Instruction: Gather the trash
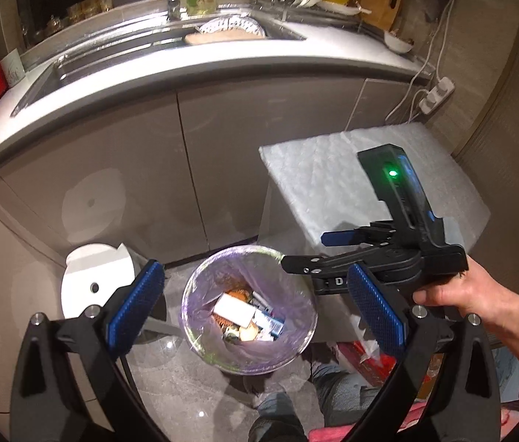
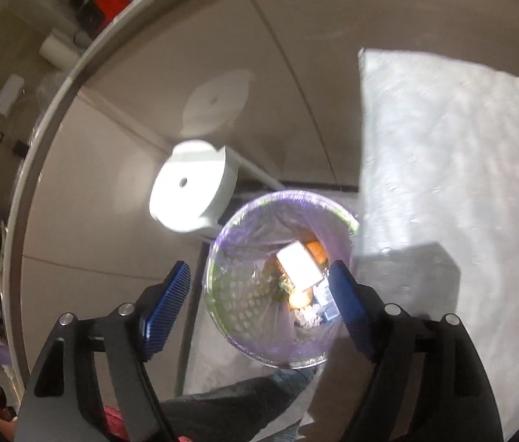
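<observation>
A round trash bin point(image 1: 190, 287) point(image 2: 219, 243) with a purple liner stands on the floor below both grippers. Inside lie a white box point(image 1: 233, 309) point(image 2: 300, 261), a blue packet point(image 1: 273, 326) point(image 2: 327, 304) and other scraps. My left gripper point(image 1: 255, 307) hangs open over the bin with nothing between its blue pads point(image 1: 136, 305). My right gripper point(image 2: 259, 305) is also open and empty above the bin. In the left wrist view the right gripper point(image 1: 311, 250) shows side-on at the bin's right rim, held by a person's hand point(image 1: 455, 294).
A white round unit point(image 1: 90, 280) point(image 2: 189, 184) sits left of the bin against grey cabinet doors. A white padded table top point(image 1: 370, 169) point(image 2: 443, 147) stands close on the right. Above runs a counter point(image 1: 185, 70) with a sink. A person's legs point(image 1: 333, 397) are near the bin.
</observation>
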A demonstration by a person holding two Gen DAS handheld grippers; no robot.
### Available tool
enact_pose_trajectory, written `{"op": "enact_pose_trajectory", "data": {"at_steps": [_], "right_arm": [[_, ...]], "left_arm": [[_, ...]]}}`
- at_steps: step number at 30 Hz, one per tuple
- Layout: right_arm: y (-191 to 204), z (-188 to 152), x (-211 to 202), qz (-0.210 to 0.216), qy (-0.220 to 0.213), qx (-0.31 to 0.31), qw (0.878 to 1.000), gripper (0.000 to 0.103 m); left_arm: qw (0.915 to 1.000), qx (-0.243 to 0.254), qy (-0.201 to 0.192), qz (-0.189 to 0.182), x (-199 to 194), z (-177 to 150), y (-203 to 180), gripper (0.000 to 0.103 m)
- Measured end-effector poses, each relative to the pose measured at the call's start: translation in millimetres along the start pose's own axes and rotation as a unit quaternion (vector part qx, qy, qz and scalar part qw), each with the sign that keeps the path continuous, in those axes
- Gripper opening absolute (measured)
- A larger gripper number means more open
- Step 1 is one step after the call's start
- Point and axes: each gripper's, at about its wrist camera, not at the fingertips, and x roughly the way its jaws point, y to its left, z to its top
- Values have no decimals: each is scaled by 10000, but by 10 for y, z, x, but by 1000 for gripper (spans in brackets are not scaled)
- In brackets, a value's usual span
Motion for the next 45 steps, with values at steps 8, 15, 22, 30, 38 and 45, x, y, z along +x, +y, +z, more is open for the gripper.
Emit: {"op": "enact_pose_trajectory", "data": {"at_steps": [8, 15, 22, 30, 38, 45], "right_arm": [[266, -122, -1979, -1092, -2199, -188, 9692, 98], [626, -371, -3155, -1357, -3406, -588, 9285, 101], [638, -756, -3984, -1515, -3855, -967, 9050, 101], [557, -1554, -4648, -1650, -3932, -1286, 8954, 101], [540, -2188, -5056, -1589, -4166, -1365, 8846, 101], [559, -2507, -5246, -1588, -4335, -1317, 8772, 101]], "left_arm": [[9898, 210, -1316, -499, -868, 687, -531, 95], [9702, 443, -2297, -625, -1652, 1026, -1183, 95], [9605, 428, -2728, -336, -2200, 897, -1855, 95], [9576, 309, -2865, 10, -2717, 286, -2674, 95], [9514, 389, -3053, 133, -3213, -216, -3182, 95], [9480, 530, -3130, 223, -3423, -410, -3433, 95]]}}
